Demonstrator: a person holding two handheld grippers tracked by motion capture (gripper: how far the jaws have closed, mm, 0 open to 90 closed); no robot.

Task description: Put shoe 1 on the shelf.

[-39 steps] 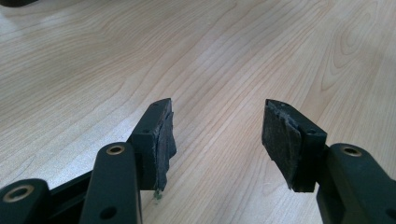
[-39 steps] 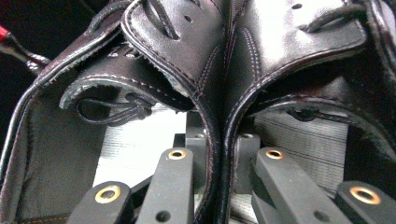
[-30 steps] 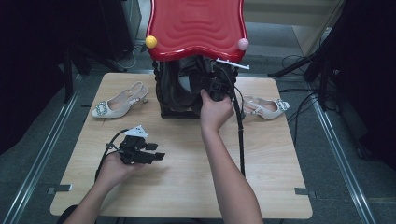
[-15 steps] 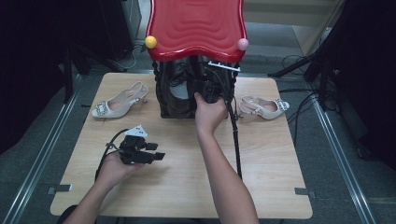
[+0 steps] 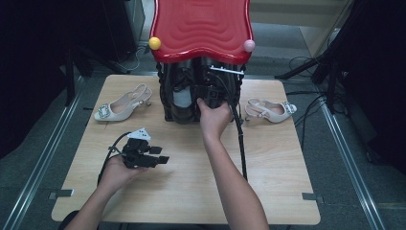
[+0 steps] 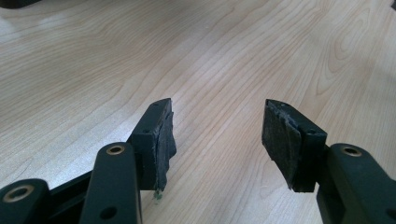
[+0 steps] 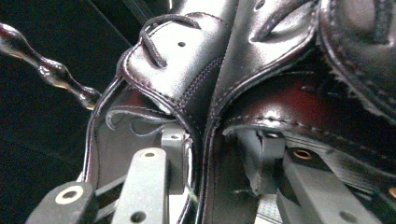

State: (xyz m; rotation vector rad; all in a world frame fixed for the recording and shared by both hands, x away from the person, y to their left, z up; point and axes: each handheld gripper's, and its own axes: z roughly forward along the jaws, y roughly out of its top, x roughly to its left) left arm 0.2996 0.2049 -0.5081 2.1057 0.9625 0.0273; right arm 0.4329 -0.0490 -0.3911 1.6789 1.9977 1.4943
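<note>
Right gripper view has my right gripper (image 7: 215,163) pushed among the dark boots (image 7: 205,79) on the black rack (image 5: 167,98) under the red top (image 5: 201,28). Its jaws have just been opening: one inside a boot, one outside, the leather wall between them, loosely straddled. If I withdraw crooked, a pad may snag that edge and drag the boot out. My left gripper (image 6: 217,140) rests wide open, empty, over the table (image 6: 93,56).

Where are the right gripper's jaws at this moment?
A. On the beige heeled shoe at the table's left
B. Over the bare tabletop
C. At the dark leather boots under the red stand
C: the right gripper has its jaws astride the glossy dark leather of the boots.
</note>
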